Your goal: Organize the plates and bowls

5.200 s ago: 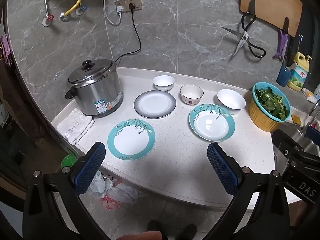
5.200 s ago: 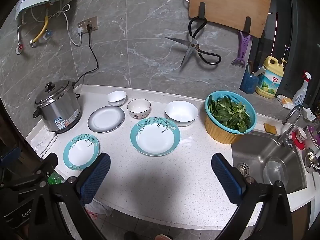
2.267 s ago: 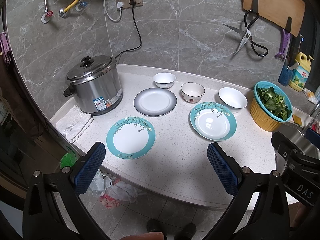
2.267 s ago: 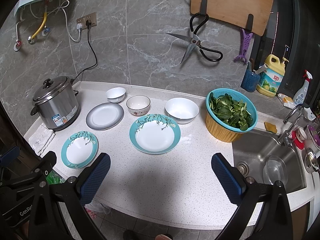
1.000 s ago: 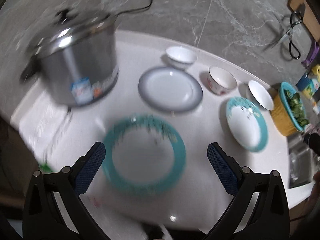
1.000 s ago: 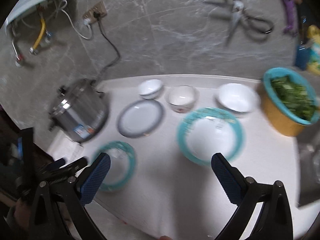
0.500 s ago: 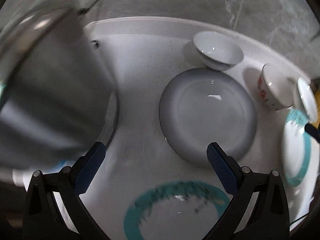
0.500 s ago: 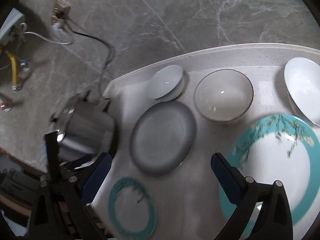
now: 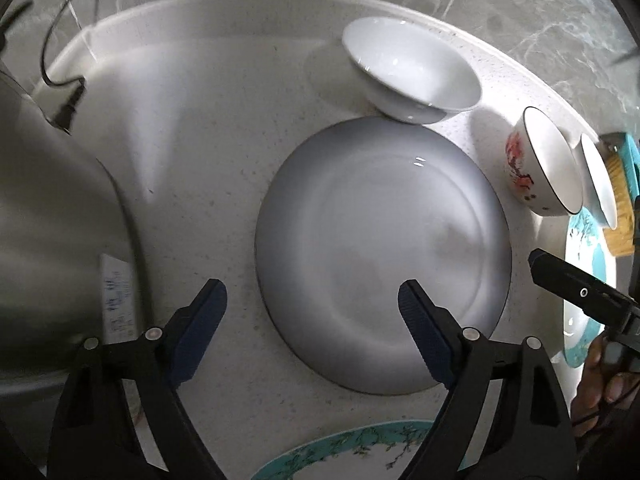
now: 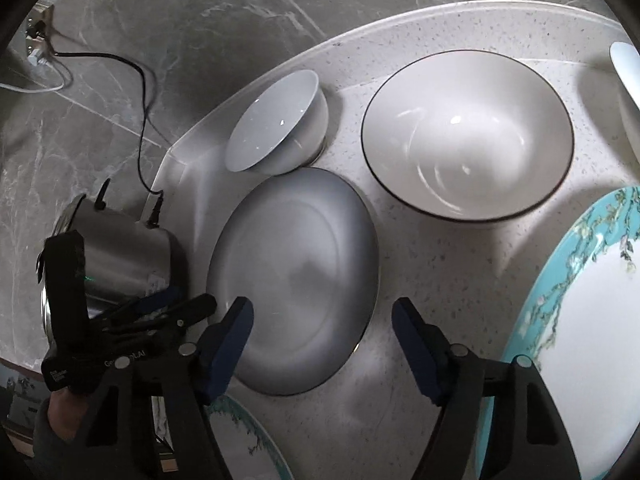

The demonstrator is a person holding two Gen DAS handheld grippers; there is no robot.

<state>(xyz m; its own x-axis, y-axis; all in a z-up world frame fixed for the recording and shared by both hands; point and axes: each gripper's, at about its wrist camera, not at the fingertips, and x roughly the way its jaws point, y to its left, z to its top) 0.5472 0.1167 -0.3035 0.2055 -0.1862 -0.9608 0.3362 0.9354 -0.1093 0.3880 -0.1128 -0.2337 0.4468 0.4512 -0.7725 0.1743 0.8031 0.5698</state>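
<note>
A: You've brought both grippers down from the counter's front edge to the grey plate [image 9: 380, 256]; both jaw pairs have just been closing in, nothing clamped yet.

B: Room?

A: Left gripper [image 9: 310, 316] straddles its near-left rim, right gripper [image 10: 322, 334] its near-right rim (fingers still fairly wide). The rice cooker [image 9: 52, 216] crowds the left, the white bowl [image 9: 412, 70] touches the far rim, the patterned bowl [image 10: 468, 134] sits just right, teal plates [image 10: 576, 332] flank.

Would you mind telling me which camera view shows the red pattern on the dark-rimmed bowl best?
The left wrist view: it sees the dark-rimmed bowl from the side, so the red pattern on its outer wall shows. The right wrist view looks down into the bowl, showing its plain inside and dark rim only.
</note>
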